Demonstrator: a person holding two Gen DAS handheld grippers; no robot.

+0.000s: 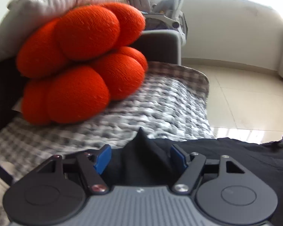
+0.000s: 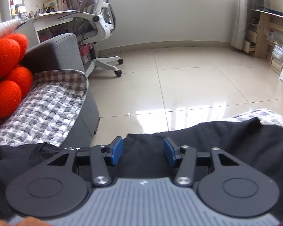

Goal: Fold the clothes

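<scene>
A black garment [image 1: 235, 160] lies spread over the checked grey-and-white blanket [image 1: 160, 103] on the sofa seat. In the left wrist view a pinched-up peak of the black cloth stands between the blue pads of my left gripper [image 1: 140, 156], with a gap on either side; the jaws are open. In the right wrist view the same black garment [image 2: 217, 137] lies flat under my right gripper [image 2: 143, 153], whose blue pads stand apart with only flat cloth showing between them. The garment's near part is hidden by both gripper bodies.
An orange knotted cushion [image 1: 81, 62] leans against a pale pillow [image 1: 47, 1] at the left of the seat. The grey sofa arm [image 2: 66, 47] closes the far end. Beyond it are a white office chair [image 2: 100, 24], tiled floor [image 2: 198, 75] and wooden shelves [image 2: 264, 33].
</scene>
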